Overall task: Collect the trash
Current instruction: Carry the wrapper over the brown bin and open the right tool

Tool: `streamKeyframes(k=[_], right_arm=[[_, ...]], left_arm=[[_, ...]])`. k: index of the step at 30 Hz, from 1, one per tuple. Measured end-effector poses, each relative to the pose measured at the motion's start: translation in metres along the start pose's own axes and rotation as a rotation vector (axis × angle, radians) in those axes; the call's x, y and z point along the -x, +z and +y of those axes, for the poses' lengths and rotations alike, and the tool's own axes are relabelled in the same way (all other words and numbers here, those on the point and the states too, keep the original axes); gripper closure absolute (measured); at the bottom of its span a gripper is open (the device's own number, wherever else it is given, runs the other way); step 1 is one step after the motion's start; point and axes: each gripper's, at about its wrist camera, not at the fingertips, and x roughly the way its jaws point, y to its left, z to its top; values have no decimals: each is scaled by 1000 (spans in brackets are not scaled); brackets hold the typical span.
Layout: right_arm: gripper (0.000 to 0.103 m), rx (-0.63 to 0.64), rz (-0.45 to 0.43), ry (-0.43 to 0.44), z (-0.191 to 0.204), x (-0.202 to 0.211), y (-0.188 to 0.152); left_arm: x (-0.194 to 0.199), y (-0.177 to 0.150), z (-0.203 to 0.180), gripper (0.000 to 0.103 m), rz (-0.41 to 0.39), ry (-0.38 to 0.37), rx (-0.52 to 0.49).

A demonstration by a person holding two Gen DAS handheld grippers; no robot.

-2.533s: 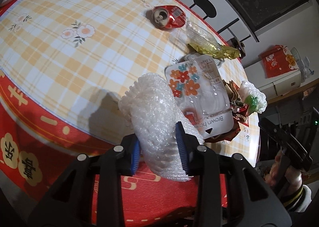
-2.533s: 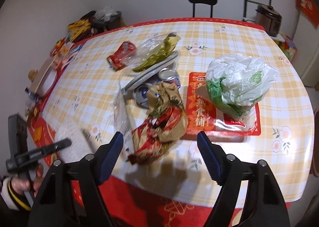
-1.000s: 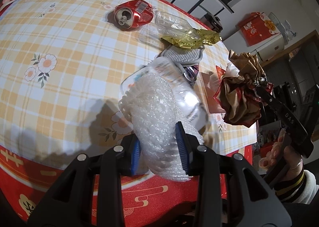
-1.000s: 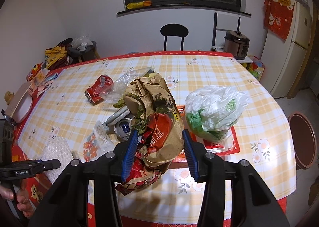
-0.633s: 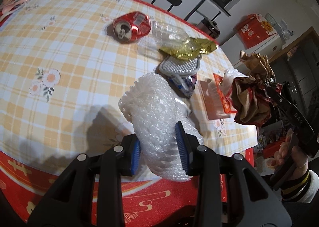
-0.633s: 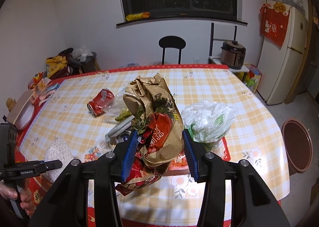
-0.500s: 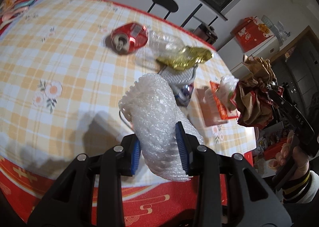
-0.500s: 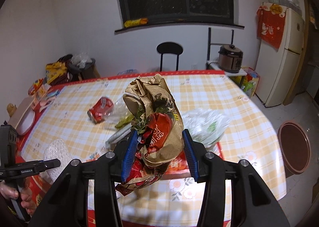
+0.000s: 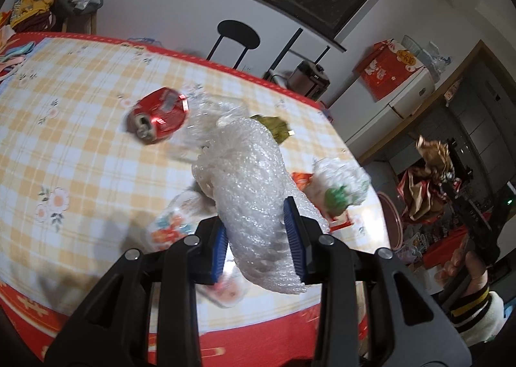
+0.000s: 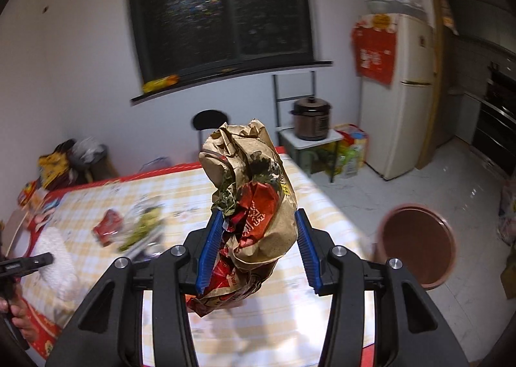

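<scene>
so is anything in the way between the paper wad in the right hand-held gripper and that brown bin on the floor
Nothing visible. The paper wad is clamped in the right hand-held gripper above the table edge, and the brown bin stands open on bare floor just past that edge, to the right in the right wrist view.

Bright indoor light, dark window (image 10: 222,5), motion blur on table (image 9: 80,128), fisheye warp w/ dark corners.

Your blue-padded left gripper (image 9: 258,239) carries clear white bubble wrap (image 9: 254,193); your right gripper (image 10: 259,249) a brown-and-red crumpled paper bag (image 10: 254,199). Below, a yellow-and-white checked tablecloth (image 9: 80,157) with orange flowers, red-bordered, bears a red can (image 9: 158,115).
</scene>
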Motion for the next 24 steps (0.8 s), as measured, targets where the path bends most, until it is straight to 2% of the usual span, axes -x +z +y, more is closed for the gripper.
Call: streamKeyframes(k=[6, 12, 16, 24], right_arm=[[58, -63, 18, -85, -101, -16, 5], [58, -97, 77, -158, -195, -43, 0], [58, -141, 124, -199, -260, -62, -7], [57, -163, 188, -227, -336, -98, -14]], left_arm=[[-18, -1, -61, 68, -4, 1, -10], [-50, 0, -126, 68, 3, 6, -20], [-75, -3, -176, 68, 16, 15, -62], [-117, -12, -251, 68, 36, 12, -120]])
